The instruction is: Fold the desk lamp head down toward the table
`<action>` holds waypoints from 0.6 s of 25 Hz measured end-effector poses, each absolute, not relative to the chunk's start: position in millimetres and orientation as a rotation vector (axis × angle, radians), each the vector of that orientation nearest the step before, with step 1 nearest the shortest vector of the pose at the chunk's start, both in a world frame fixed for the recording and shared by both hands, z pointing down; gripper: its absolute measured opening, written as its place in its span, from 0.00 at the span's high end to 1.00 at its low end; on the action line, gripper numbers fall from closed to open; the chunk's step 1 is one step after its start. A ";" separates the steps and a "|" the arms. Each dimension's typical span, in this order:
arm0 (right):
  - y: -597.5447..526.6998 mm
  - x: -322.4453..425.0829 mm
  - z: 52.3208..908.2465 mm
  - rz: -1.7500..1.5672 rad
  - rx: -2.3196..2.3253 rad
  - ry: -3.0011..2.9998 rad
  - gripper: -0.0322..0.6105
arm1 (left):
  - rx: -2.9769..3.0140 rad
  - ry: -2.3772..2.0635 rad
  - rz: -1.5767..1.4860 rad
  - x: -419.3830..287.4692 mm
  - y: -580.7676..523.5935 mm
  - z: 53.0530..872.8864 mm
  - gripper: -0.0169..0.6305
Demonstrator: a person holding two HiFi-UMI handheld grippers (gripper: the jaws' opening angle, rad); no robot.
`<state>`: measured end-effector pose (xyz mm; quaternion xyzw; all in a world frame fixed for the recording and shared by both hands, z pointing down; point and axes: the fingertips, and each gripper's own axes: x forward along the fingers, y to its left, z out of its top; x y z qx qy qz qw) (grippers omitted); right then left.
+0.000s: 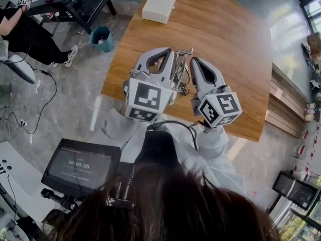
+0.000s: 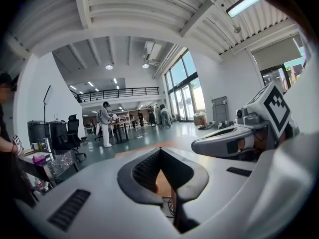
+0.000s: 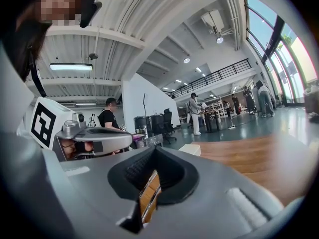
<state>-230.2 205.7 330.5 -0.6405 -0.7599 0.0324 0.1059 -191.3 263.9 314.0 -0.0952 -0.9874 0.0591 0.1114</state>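
Both grippers hang side by side over the wooden table [image 1: 235, 39], pointing away from me. My left gripper [image 1: 168, 51] is shut, its jaws meeting with nothing between them [image 2: 160, 151]. My right gripper [image 1: 195, 62] is also shut and empty [image 3: 153, 151]. Between the two bodies shows a thin metal piece with dark cables [image 1: 180, 74]; I cannot tell whether it belongs to the desk lamp. No lamp head is plainly visible in any view. The left gripper view shows the right gripper [image 2: 234, 138] alongside, and the left gripper [image 3: 89, 136] appears in the right gripper view.
A white box [image 1: 159, 4] lies at the table's far end. A teal bin [image 1: 102, 38] stands on the floor left of the table. A seated person [image 1: 30, 34] is at far left. A dark monitor [image 1: 80, 167] sits at lower left.
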 end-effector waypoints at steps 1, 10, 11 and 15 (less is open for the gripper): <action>206.7 -228.9 329.8 0.096 -1.891 -2.237 0.95 | -0.281 -2.901 0.177 -191.2 264.2 312.7 0.97; 210.9 -216.3 331.8 0.058 -1.913 -2.224 0.95 | -0.271 -2.907 0.179 -191.3 260.6 311.6 0.97; 210.9 -216.2 331.2 0.060 -1.913 -2.225 0.95 | -0.270 -2.909 0.176 -191.4 260.5 311.4 0.97; 211.0 -215.8 328.5 0.059 -1.915 -2.228 0.95 | -0.269 -2.911 0.177 -193.0 260.9 309.4 0.97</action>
